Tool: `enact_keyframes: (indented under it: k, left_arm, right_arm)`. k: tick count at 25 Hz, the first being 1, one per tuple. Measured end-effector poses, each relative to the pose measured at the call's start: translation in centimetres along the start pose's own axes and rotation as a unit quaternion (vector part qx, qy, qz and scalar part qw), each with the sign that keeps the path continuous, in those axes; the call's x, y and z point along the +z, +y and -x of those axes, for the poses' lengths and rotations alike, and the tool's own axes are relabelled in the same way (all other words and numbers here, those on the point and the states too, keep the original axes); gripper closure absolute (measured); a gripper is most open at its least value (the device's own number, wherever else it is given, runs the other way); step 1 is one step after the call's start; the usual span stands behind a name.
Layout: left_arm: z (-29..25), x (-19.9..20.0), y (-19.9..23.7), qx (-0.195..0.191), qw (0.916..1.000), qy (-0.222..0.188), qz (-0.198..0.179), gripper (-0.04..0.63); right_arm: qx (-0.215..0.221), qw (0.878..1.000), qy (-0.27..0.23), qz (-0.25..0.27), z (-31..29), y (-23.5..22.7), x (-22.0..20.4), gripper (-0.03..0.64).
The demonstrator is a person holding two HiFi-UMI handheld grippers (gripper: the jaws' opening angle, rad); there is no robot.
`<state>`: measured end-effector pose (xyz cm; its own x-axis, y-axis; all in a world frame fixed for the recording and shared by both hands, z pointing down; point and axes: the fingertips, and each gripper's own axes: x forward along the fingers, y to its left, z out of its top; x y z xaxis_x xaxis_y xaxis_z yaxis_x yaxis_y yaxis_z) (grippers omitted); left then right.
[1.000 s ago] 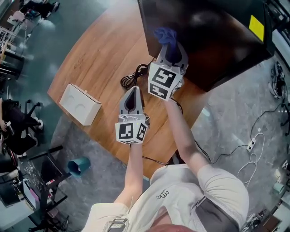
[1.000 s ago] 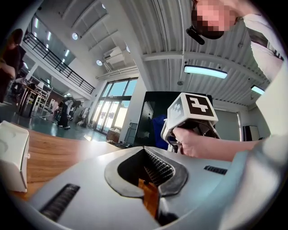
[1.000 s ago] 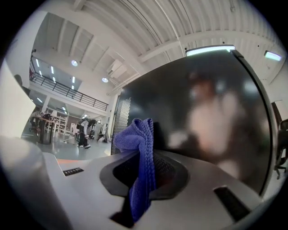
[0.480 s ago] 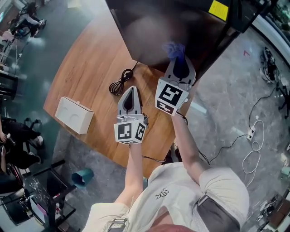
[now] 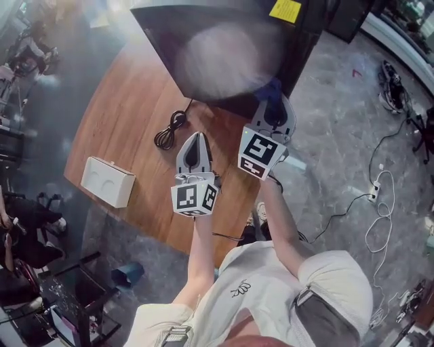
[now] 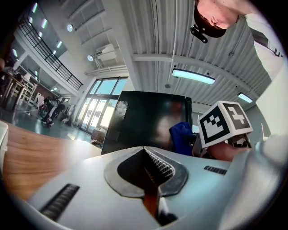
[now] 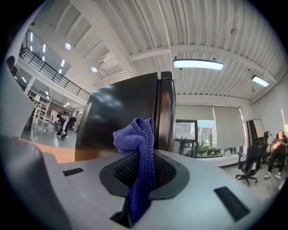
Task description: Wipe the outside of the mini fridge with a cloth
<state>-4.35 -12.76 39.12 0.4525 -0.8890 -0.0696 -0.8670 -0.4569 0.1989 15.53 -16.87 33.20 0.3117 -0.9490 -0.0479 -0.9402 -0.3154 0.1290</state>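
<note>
Right gripper (image 7: 141, 167): jaws pressed together on a blue cloth (image 7: 137, 134). The fabric runs up between the ribbed pads and bunches into a loose fold above the tips.
Cloth, from above: a dark blue tuft (image 5: 272, 89) just past the right gripper (image 5: 273, 107), at the near right corner of the mini fridge (image 5: 224, 47). Whether it touches the black surface cannot be told.
Cloth, from the right gripper view: it sits in front of a dark, glossy side of the fridge (image 7: 119, 112), close to the vertical edge where that side ends.
Left gripper (image 6: 152, 167): jaws closed tip to tip with nothing between them, pointed toward the fridge (image 6: 139, 117) and held off it.
Left gripper, from above: it (image 5: 195, 141) hangs over the wooden table (image 5: 125, 112), just beside the right gripper and lower in the picture. The right gripper's marker cube (image 6: 223, 122) and the cloth (image 6: 182, 137) show at the right of the left gripper view.
Mini fridge: black and boxy, standing on the far part of the table, with a yellow sticker (image 5: 285, 9) near its upper right corner and a pale reflection on its top.
Cable (image 5: 169, 130): black and coiled, lying on the wood between the fridge and the left gripper.
White box (image 5: 107, 181): at the table's left edge, well apart from both grippers.
Floor: grey, with a teal bin (image 5: 127, 274) below the table edge and white leads (image 5: 376, 203) off to the right.
</note>
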Motion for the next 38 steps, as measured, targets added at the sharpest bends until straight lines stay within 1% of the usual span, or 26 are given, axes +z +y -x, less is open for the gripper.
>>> enact_keyframes:
  k: [5,10,14,17,20,22,27,31,34,38]
  left_arm:
    - [0.3,0.1,-0.9,-0.006,1.0,0.001,-0.004,0.591]
    - [0.5,0.6,-1.0,-0.005,1.0,-0.005,-0.002,0.591]
    - [0.6,0.7,-1.3,-0.007,0.9999,-0.008,-0.001,0.591]
    - [0.6,0.6,-1.3,-0.008,0.9999,-0.008,0.0,0.591]
    - [0.5,0.5,-0.8,-0.002,1.0,-0.008,0.005,0.591]
    - [0.6,0.5,-0.4,0.008,0.9999,-0.011,0.01,0.591]
    - [1.1,0.4,0.7,0.026,0.9995,-0.013,0.01,0.591]
    - [1.7,0.3,2.9,0.047,0.9988,-0.013,0.007,0.591]
    - [2.9,0.1,5.1,0.073,0.9973,-0.014,0.004,0.591]
    - [3.8,-0.7,8.0,0.096,0.9953,-0.009,0.0,0.591]
  right_arm:
    - [-0.019,1.0,0.009,0.003,0.5,-2.1,-0.4,0.555]
    - [-0.02,1.0,0.013,0.008,0.7,-3.5,-0.6,0.555]
    - [-0.04,0.999,0.019,0.009,1.0,-5.3,-0.9,0.555]
    - [-0.044,0.999,0.022,0.013,1.1,-5.7,-1.1,0.555]
    - [-0.04,0.999,0.017,0.001,1.6,-5.1,-0.9,0.555]
    - [-0.022,1.0,0.009,-0.011,2.2,-4.0,-0.6,0.555]
    - [0.044,0.999,-0.009,-0.024,2.9,1.0,0.5,0.555]
    - [0.098,0.994,-0.011,-0.043,2.2,6.4,0.7,0.555]
    - [0.137,0.989,-0.013,-0.046,1.5,10.9,0.6,0.555]
    - [0.171,0.984,-0.016,-0.044,-0.5,16.5,0.2,0.555]
